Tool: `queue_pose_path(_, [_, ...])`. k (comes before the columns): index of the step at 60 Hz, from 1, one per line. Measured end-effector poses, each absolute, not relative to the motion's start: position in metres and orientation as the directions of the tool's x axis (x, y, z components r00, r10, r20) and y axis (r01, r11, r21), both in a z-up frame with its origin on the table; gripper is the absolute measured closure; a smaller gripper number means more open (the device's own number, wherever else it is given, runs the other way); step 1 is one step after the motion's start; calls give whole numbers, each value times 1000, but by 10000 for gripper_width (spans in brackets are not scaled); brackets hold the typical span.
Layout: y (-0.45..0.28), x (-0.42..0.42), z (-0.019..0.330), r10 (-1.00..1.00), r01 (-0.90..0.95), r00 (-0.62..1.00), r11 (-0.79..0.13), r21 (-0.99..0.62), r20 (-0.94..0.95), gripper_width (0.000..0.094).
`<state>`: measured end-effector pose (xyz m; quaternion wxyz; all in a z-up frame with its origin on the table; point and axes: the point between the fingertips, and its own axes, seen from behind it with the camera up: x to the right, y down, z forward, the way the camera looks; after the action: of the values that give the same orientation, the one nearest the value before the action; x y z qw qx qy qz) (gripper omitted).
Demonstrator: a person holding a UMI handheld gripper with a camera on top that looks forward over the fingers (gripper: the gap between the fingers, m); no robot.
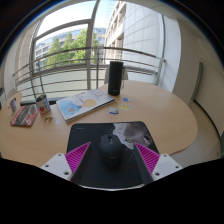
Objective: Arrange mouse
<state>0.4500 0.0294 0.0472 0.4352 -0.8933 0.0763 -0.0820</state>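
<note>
A black mouse [110, 150] rests on a dark mouse pad [88, 135] near the front edge of a round wooden table [165, 115]. My gripper [112, 152] is open, and the mouse stands between the two fingers with a small gap at each side. The magenta pads [80, 157] flank it left and right. The mouse's rear is hidden by the gripper body.
A crumpled grey-white thing [129, 130] lies on the mouse pad's far right part. Beyond it are an open booklet [84, 103], a tall black cylinder [115, 77], a small jar [43, 105] and packets [22, 113] at the left. Windows and a railing stand behind the table.
</note>
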Motion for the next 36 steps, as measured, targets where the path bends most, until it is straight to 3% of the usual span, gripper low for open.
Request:
queue_pose_path(19, [-121, 403, 158, -232, -29, 966, -543, -839, 117, 92])
queue_pose_path(36, [-233, 367, 191, -252, -41, 962, -524, -851, 109, 91])
